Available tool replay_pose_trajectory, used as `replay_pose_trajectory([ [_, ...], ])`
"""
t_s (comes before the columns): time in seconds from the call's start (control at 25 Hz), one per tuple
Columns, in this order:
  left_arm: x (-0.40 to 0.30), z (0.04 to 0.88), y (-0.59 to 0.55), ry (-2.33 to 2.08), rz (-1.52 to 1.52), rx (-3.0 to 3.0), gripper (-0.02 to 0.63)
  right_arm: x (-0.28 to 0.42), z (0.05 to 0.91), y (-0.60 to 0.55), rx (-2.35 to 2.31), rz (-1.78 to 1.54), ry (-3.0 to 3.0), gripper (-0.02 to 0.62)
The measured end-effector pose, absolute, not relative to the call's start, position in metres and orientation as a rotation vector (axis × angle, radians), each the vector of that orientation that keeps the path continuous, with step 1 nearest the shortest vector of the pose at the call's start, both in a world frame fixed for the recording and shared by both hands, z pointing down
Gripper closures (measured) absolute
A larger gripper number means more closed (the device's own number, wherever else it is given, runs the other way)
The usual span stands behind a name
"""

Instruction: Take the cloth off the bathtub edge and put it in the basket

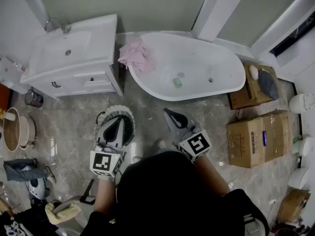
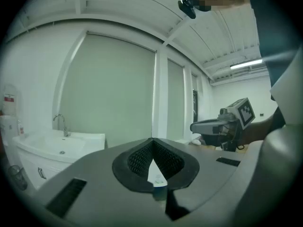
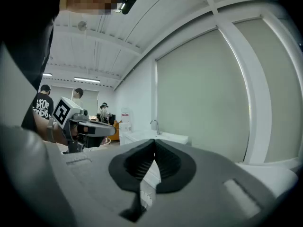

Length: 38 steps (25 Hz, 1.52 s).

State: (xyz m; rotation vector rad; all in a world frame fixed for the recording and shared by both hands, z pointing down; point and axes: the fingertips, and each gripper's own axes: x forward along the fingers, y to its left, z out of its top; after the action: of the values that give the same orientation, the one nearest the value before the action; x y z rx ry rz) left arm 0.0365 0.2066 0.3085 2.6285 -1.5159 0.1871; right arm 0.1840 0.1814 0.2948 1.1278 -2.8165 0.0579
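Left gripper (image 1: 119, 119): fingers (image 2: 135, 161) pressed together tip to tip, nothing between. Same on right gripper (image 1: 169, 111): fingers (image 3: 171, 167) closed, empty. Both held roughly level, side by side with a gap between them, pointing toward white oval bathtub (image 1: 236, 68).

Pink crumpled cloth (image 1: 136, 56): bunched on the rim at the tub's left end, partly spilling inside. Ahead of left fingers and slightly to their right, ahead-left of right fingers. Well apart from both, untouched.

White round perforated basket (image 1: 127, 113): on grey marble floor (image 1: 147, 104), directly beneath left fingers, left of right fingers. Interior dark, contents not readable from head view.

White vanity cabinet with sink (image 1: 74, 58): ahead-left of left fingers, just beside the tub end carrying the cloth. Chrome tap (image 2: 59, 122): left of the fingers in left gripper view, just beyond the fingertips in right gripper view.

Small pale green item (image 1: 177, 82): on tub bottom, ahead of right fingers, well apart. Can't tell what it is.

Brown cardboard boxes (image 1: 256, 137): on floor, right of right fingers, near the tub's far end.

Cross-check: in each gripper view the other gripper sits off to the side, marker cube facing the camera.
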Motion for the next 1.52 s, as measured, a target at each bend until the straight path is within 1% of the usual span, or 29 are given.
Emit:
replay_pose_trajectory([
  [0.36, 0.069, 0.311, 0.181, -1.509, 0.197, 2.596, 0.594, 0.218, 0.301, 0.161, 1.127, 0.097, -2.832, 0.598],
  [0.72, 0.132, 0.319, 0.14, -1.531, 0.295, 2.619, 0.594, 0.291, 0.304, 0.116, 1.156, 0.17, -2.905, 0.598],
  [0.92, 0.152, 0.324, 0.119, -1.53, 0.336, 2.578, 0.594, 0.314, 0.309, 0.089, 1.169, 0.209, -2.905, 0.598],
  [1.24, 0.14, 0.346, 0.067, -1.504, 0.373, 2.549, 0.594, 0.306, 0.323, 0.038, 1.169, 0.246, -2.894, 0.598],
  [1.52, 0.101, 0.354, 0.0, -1.504, 0.338, 2.536, 0.594, 0.267, 0.33, -0.029, 1.14, 0.243, -2.849, 0.598],
])
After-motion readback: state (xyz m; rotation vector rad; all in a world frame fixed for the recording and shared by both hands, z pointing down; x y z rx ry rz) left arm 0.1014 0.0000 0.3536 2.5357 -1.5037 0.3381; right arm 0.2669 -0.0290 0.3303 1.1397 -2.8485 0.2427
